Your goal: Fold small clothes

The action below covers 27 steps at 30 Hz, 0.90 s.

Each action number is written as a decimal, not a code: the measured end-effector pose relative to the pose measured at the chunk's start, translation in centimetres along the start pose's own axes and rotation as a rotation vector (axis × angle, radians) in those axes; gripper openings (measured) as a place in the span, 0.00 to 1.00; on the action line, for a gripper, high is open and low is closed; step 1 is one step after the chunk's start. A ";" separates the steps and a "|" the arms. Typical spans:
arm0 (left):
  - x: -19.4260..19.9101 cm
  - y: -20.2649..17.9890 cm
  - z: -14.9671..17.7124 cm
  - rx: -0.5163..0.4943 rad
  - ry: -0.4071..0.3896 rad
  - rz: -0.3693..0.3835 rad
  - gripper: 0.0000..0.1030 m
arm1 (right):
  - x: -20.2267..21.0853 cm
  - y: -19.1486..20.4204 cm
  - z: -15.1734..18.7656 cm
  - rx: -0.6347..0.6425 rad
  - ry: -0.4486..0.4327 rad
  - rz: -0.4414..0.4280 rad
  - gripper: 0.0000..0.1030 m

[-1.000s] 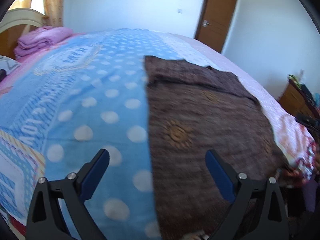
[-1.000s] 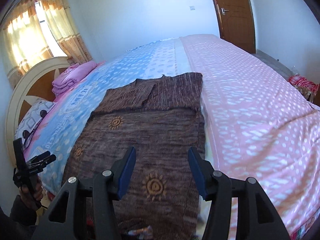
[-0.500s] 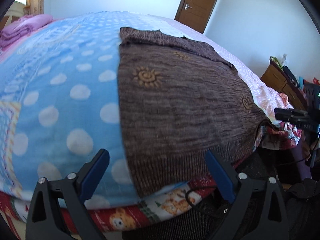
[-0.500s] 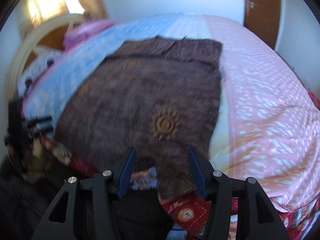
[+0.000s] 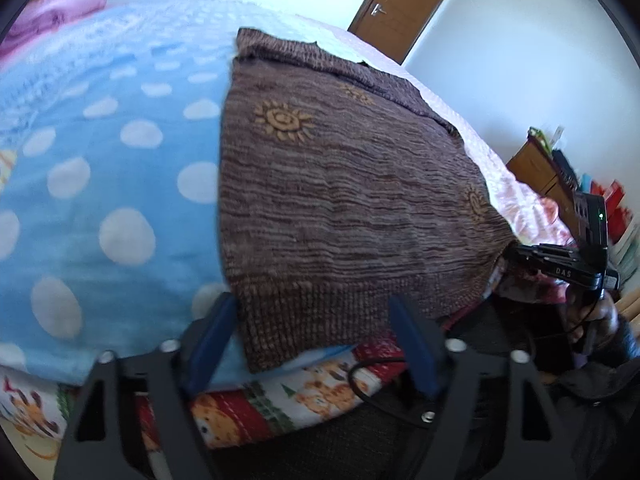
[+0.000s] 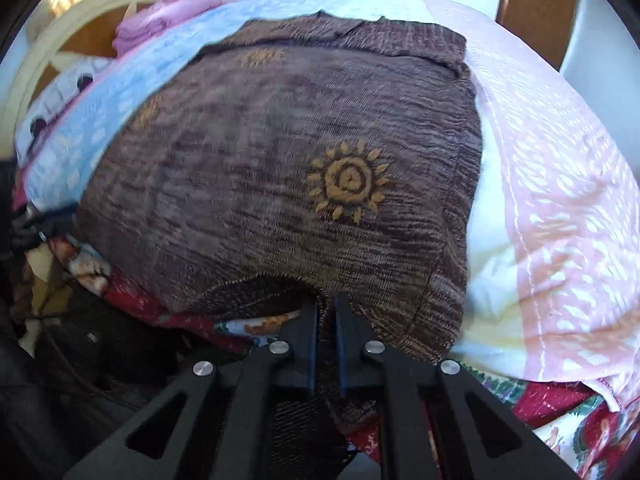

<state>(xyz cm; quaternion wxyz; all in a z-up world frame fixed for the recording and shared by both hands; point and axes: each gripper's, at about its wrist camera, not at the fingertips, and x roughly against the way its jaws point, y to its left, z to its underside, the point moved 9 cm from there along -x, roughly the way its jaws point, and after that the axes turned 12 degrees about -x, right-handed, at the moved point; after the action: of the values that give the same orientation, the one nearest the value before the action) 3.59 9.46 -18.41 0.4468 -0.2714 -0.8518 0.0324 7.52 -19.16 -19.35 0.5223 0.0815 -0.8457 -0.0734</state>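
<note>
A brown knit sweater [image 5: 344, 200] with yellow sun motifs lies flat on the bed, its ribbed hem hanging over the near edge. My left gripper [image 5: 314, 316] is open, its blue fingers on either side of the hem's left corner. My right gripper [image 6: 326, 308] is shut on the sweater's hem [image 6: 280, 284] near its right side. The sweater fills most of the right wrist view [image 6: 280, 152]. The right gripper also shows in the left wrist view [image 5: 560, 264] at the hem's far corner. The left gripper shows at the left edge of the right wrist view [image 6: 44, 224].
The bed has a blue polka-dot cover [image 5: 100, 168] on the left and a pink cover [image 6: 560, 184] on the right. A red patterned sheet [image 5: 280, 396] hangs below the edge. Folded pink bedding [image 6: 168, 16] lies by the headboard. A wooden door [image 5: 404, 4] and a dresser [image 5: 540, 168] stand beyond.
Both grippers moved down and in to the sweater's hem at the bed edge. The right gripper closed on the hem. The left stayed open around the hem corner.
</note>
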 end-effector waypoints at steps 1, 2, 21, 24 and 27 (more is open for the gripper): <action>-0.2 0.0 0.2 0.013 0.011 0.012 0.55 | 0.5 -0.1 -0.3 -0.020 -0.011 -0.022 0.05; -0.4 0.0 0.4 0.024 0.020 0.021 0.49 | 1.1 -0.3 -0.8 -0.048 -0.026 -0.049 0.05; -1.9 2.0 -12.1 0.000 -0.074 -0.041 0.10 | 0.1 -2.8 -12.1 -0.168 -0.161 -0.067 0.03; -2.5 3.2 -14.2 0.005 -0.079 -0.046 0.13 | -1.3 -4.1 -14.3 -0.209 -0.180 -0.042 0.03; -2.1 4.3 -15.4 -0.005 -0.083 -0.052 0.50 | -2.9 -5.0 -15.4 -0.250 -0.171 -0.041 0.03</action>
<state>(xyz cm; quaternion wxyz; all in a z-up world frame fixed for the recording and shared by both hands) 18.42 9.18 -12.07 0.4112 -0.2489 -0.8764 0.0297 22.92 -24.02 -16.12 0.4528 0.0268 -0.8695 -0.1954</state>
